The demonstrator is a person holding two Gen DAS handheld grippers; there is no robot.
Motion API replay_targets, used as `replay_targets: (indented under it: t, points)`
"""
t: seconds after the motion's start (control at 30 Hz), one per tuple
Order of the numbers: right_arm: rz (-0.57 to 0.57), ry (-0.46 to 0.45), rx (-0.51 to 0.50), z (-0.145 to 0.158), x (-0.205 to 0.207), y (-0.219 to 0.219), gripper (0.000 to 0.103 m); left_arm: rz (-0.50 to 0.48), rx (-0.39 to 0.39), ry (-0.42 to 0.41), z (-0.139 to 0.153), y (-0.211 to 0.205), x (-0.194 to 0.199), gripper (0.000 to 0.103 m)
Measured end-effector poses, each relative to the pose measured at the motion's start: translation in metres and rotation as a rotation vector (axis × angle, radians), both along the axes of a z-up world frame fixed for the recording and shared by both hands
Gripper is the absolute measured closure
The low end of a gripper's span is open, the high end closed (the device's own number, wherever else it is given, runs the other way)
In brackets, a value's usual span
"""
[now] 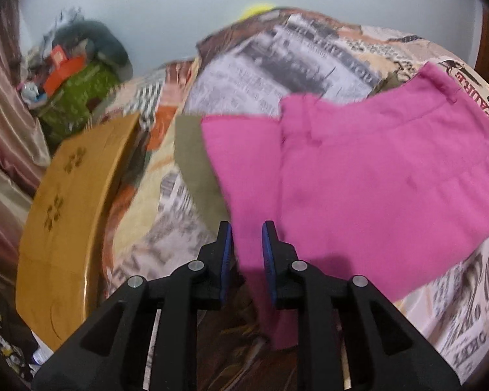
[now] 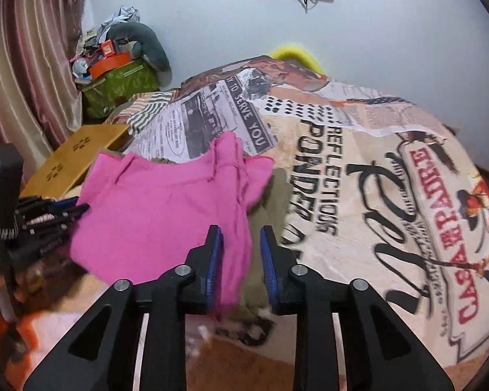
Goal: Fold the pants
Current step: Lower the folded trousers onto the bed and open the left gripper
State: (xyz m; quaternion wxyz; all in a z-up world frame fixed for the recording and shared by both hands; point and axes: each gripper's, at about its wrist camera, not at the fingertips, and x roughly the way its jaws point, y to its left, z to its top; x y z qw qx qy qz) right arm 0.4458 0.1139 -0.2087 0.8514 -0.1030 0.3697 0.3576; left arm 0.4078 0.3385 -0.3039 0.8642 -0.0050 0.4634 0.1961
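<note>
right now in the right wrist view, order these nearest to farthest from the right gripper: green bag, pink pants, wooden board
1. pink pants, partly between the right gripper fingers
2. wooden board, left, beyond the pants
3. green bag, far left, by the wall

We are in a bedroom of a home. We see a bed [image 2: 358,169] covered by a blanket printed like old newspapers and posters, a striped curtain [image 2: 29,65] at the left, a plain pale wall [image 2: 375,32], and in the corner a heap of household clutter [image 2: 120,62] piled on a green bag. A wooden board [image 1: 68,215] lies by the bed.
</note>
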Motion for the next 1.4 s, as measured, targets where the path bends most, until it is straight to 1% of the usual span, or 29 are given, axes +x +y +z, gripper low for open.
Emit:
replay_targets:
  t: [0.07, 0.13, 0.27, 0.37, 0.43, 0.53, 0.57, 0.67, 0.7, 0.8, 0.87, 1.0, 1.07, 1.2, 1.33, 1.4]
  points:
    - [0.002, -0.006, -0.010, -0.001, -0.004, -0.008, 0.078, 0.001, -0.024, 0.005, -0.003, 0.005, -0.006, 0.082]
    - [-0.003, 0.011, 0.001, -0.001, -0.005, -0.017, 0.077, -0.005, -0.036, -0.001, -0.001, 0.004, -0.010, 0.082]
    - [-0.021, 0.019, -0.014, 0.004, -0.009, -0.028, 0.077, -0.016, -0.047, -0.012, 0.016, -0.004, -0.020, 0.082]
    - [-0.016, 0.029, 0.007, 0.019, -0.015, -0.034, 0.077, -0.025, -0.068, -0.044, 0.044, -0.014, -0.031, 0.082]
    - [-0.007, 0.007, 0.033, 0.037, -0.025, -0.040, 0.077, -0.036, -0.074, -0.077, 0.065, -0.023, -0.042, 0.082]
    - [0.017, -0.042, 0.075, 0.070, -0.047, -0.048, 0.077, -0.054, -0.074, -0.145, 0.105, -0.041, -0.063, 0.082]
    - [0.030, -0.061, 0.091, 0.084, -0.057, -0.051, 0.077, -0.060, -0.068, -0.175, 0.124, -0.050, -0.075, 0.082]
    - [0.052, -0.115, 0.145, 0.120, -0.087, -0.060, 0.077, -0.078, -0.047, -0.238, 0.162, -0.073, -0.102, 0.082]
    - [0.062, -0.133, 0.178, 0.135, -0.100, -0.065, 0.077, -0.089, -0.030, -0.268, 0.180, -0.086, -0.117, 0.082]
    - [0.085, -0.178, 0.238, 0.169, -0.136, -0.076, 0.077, -0.115, -0.017, -0.340, 0.213, -0.110, -0.152, 0.081]
    - [0.093, -0.219, 0.271, 0.189, -0.161, -0.084, 0.077, -0.123, -0.002, -0.401, 0.238, -0.130, -0.183, 0.079]
    - [0.106, -0.291, 0.339, 0.222, -0.209, -0.102, 0.077, -0.129, 0.026, -0.491, 0.270, -0.157, -0.233, 0.078]
    - [0.116, -0.314, 0.369, 0.233, -0.227, -0.108, 0.077, -0.125, 0.026, -0.546, 0.286, -0.169, -0.260, 0.078]
    - [0.123, -0.373, 0.417, 0.250, -0.269, -0.122, 0.077, -0.103, 0.034, -0.633, 0.307, -0.184, -0.304, 0.078]
    - [0.125, -0.403, 0.459, 0.254, -0.296, -0.128, 0.077, -0.094, 0.003, -0.716, 0.321, -0.196, -0.343, 0.077]
    - [0.129, -0.416, 0.471, 0.253, -0.308, -0.129, 0.077, -0.102, -0.003, -0.735, 0.324, -0.201, -0.358, 0.077]
